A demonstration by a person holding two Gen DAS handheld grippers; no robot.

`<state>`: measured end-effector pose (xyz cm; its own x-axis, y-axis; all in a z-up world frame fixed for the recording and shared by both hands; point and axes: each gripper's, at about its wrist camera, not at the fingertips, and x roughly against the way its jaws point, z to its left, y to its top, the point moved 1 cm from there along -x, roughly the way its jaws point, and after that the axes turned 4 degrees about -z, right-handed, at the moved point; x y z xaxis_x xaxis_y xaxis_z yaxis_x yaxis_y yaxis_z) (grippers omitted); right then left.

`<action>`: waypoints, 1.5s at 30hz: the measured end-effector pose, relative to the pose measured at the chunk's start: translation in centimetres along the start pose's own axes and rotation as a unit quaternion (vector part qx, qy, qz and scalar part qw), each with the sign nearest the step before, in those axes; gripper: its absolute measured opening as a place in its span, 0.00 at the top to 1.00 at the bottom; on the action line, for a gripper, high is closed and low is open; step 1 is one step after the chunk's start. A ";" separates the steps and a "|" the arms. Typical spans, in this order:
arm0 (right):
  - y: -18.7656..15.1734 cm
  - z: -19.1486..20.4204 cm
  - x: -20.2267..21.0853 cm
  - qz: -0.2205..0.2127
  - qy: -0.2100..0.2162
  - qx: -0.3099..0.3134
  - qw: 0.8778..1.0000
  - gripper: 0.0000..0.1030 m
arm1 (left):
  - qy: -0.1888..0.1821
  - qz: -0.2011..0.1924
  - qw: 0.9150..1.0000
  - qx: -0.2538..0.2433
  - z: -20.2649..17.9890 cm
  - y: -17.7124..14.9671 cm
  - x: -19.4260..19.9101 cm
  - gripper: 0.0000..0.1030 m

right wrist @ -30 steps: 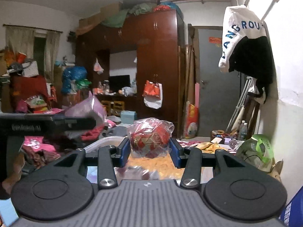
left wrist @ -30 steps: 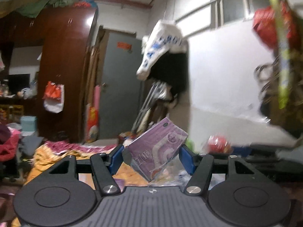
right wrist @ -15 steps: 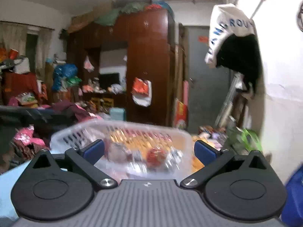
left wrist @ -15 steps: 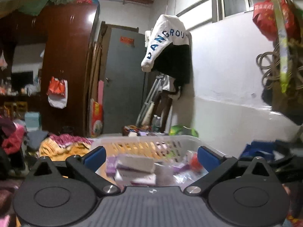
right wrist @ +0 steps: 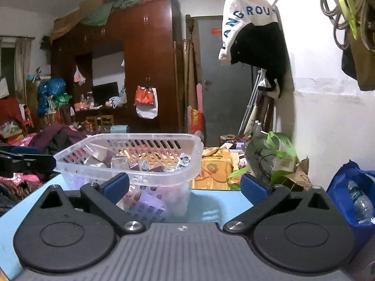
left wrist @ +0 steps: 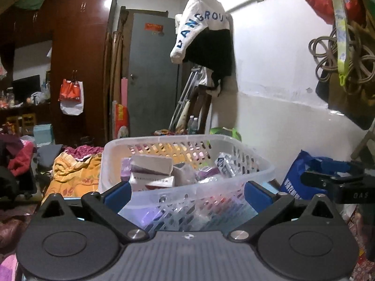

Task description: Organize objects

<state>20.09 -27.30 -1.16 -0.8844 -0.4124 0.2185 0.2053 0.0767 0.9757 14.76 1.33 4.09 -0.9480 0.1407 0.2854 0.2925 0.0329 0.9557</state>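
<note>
Both claws stand released and carry nothing. The left gripper [left wrist: 186, 193] has its 2 blue pads spread wide, and the clear plastic basket [left wrist: 262, 172] sits straight ahead of it, so close that the near wall fills the gap between the pads. Inside the basket, just beyond the left pad, lie 2 stacked boxes [left wrist: 151, 172] with purple print, and further right a heap of small packets [left wrist: 223, 164] that are hard to tell apart.

The right gripper [right wrist: 185, 185] is equally spread. From its view the basket [right wrist: 164, 138] sits ahead and to the left of centre on a light blue table [right wrist: 211, 206]; only the left pad overlaps the basket wall, while the right pad points at open table. Off to the right of this claw are a green bag [right wrist: 274, 154] and a blue bag [right wrist: 351, 187] holding a water bottle [right wrist: 359, 202].

The objects seem to be gathered in the basket, so the sorting looks largely done.

Risks from here, as I judge them:
- The basket looks light, so a forward push from the left claw could slide it across the table or tip it.
- The contents look piled loosely, so a jolt could spill packets over the low rim.
- The other claw shows at the edge of each view, so a reach across could make the 2 collide.
</note>
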 end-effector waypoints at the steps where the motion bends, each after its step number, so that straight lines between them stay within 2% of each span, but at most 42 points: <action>1: -0.2 0.1 -0.2 0.005 0.004 0.005 1.000 0.00 | 0.001 0.003 1.000 0.000 0.0 -0.1 -0.1 0.00; 5: -0.4 0.5 -0.9 0.025 0.022 0.013 0.999 0.00 | 0.005 0.009 1.000 0.004 0.3 -0.3 0.0 0.00; 12: -0.5 0.9 -1.0 0.032 0.034 0.014 0.999 0.00 | 0.015 0.010 1.000 0.005 0.3 -0.3 0.2 0.00; 22: -0.6 2.0 -1.0 0.039 0.032 0.044 0.998 0.00 | 0.017 0.008 1.000 0.003 0.4 0.0 0.7 0.00; 45: -1.4 0.9 -0.9 0.044 0.040 0.030 0.998 0.00 | 0.014 0.009 1.000 0.002 -0.4 0.0 0.7 0.00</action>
<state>20.20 -26.24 -2.72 -0.8275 -0.4721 0.3039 0.2538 0.1683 0.9525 14.07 1.01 4.26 -0.9455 0.1141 0.3051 0.3107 0.0347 0.9499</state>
